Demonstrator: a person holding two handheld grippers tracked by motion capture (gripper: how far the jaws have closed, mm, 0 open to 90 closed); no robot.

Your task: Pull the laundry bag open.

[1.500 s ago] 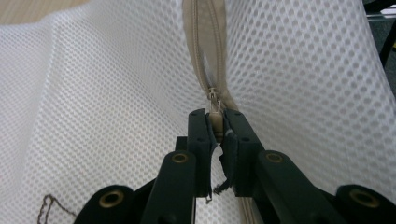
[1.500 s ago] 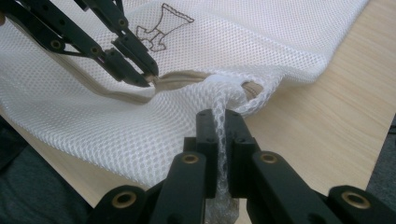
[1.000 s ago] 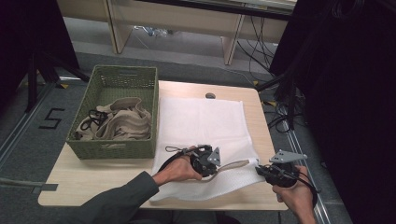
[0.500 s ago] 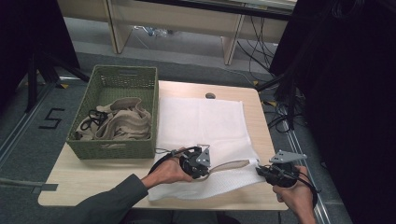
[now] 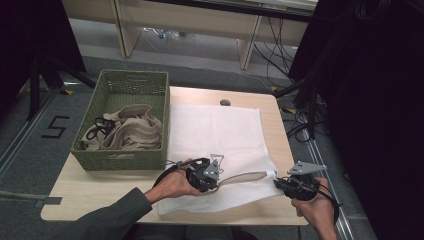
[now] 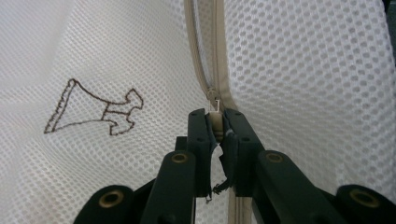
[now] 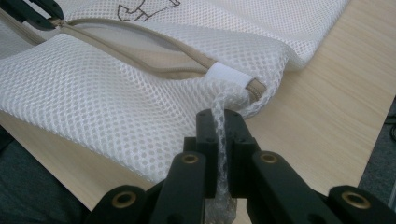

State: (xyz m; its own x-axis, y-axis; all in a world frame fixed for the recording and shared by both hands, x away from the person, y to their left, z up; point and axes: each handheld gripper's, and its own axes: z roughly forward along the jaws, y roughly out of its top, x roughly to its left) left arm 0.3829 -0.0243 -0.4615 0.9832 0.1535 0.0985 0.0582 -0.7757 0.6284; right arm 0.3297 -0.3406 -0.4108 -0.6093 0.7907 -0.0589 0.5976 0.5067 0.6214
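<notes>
The fingers of the left gripper (image 6: 215, 122) are clamped on the zip pull (image 6: 215, 109), and those of the right gripper (image 7: 223, 122) are pinched on a tuft of mesh at the bag's (image 5: 220, 135) near corner. The bag lies flat on the table (image 5: 100, 185), toward the 5 o'clock corner as the person sits. Since a second ago the left hand (image 5: 172, 184) has slid toward 9 o'clock, drawing the pull along the near edge, while the right held its corner taut. The tan zip (image 5: 245, 177) now gapes between the two grippers, so the opening looks well begun, with more track ahead of the pull. Farther off, at 10 o'clock, the green basket (image 5: 150, 80) holds beige garments (image 5: 131, 132), likely what goes in the bag next.
</notes>
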